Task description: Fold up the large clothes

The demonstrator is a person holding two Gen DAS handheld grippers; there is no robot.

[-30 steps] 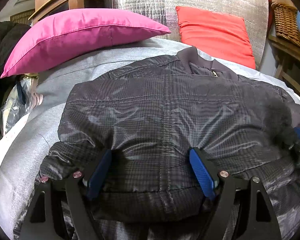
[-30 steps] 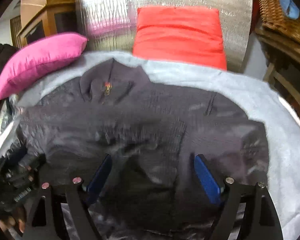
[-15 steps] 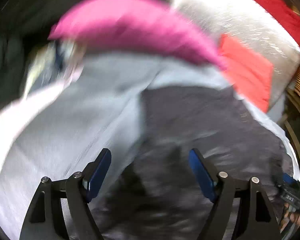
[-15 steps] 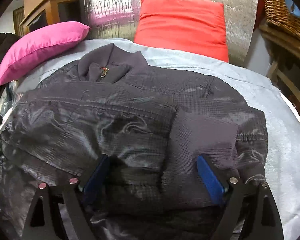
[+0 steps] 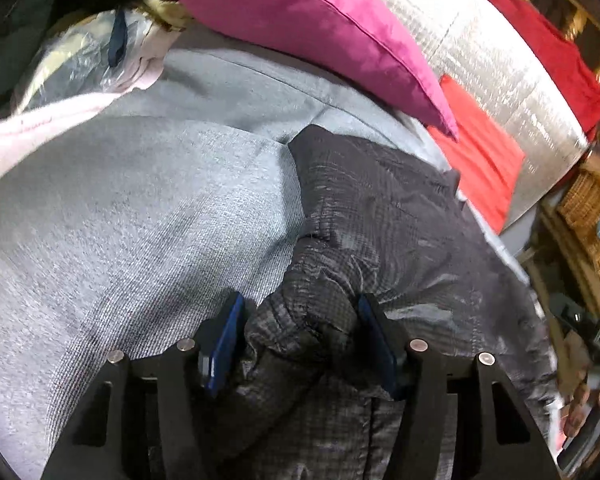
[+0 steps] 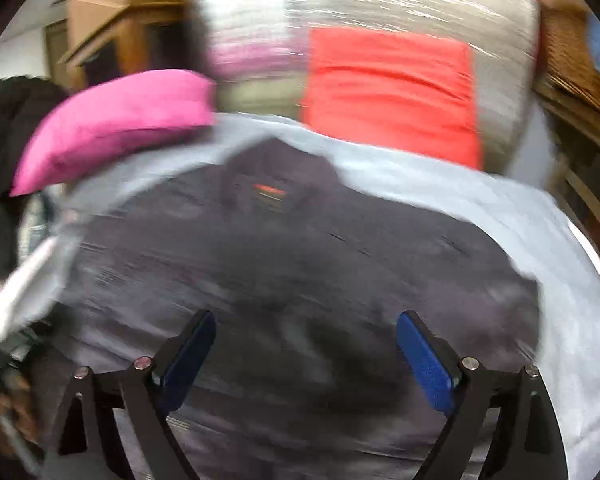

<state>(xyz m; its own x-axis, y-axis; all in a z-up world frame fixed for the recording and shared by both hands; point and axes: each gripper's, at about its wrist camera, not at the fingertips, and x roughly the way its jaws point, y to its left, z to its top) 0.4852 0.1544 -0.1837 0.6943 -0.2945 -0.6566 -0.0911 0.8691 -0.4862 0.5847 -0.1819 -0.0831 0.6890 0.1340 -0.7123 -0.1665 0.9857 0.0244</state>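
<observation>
The dark grey checked padded jacket (image 5: 400,240) is lying spread on the light grey fabric-covered bed (image 5: 140,220), its collar toward the magenta pillow (image 5: 312,20) and the red cushion (image 6: 392,88). The left tool (image 5: 300,336) is bunching a puffy fold at the jacket's left edge between its blue pads (image 5: 228,340), which are narrowed onto it and appear to be gripping. The right tool (image 6: 304,352) is hovering wide open over the jacket's lower part, holding nothing; that view is blurred. The jacket is looking soft, bulky and slick-shelled, likely springing back and sliding, so seams, hem or cuffs are offering the firmest hold.
</observation>
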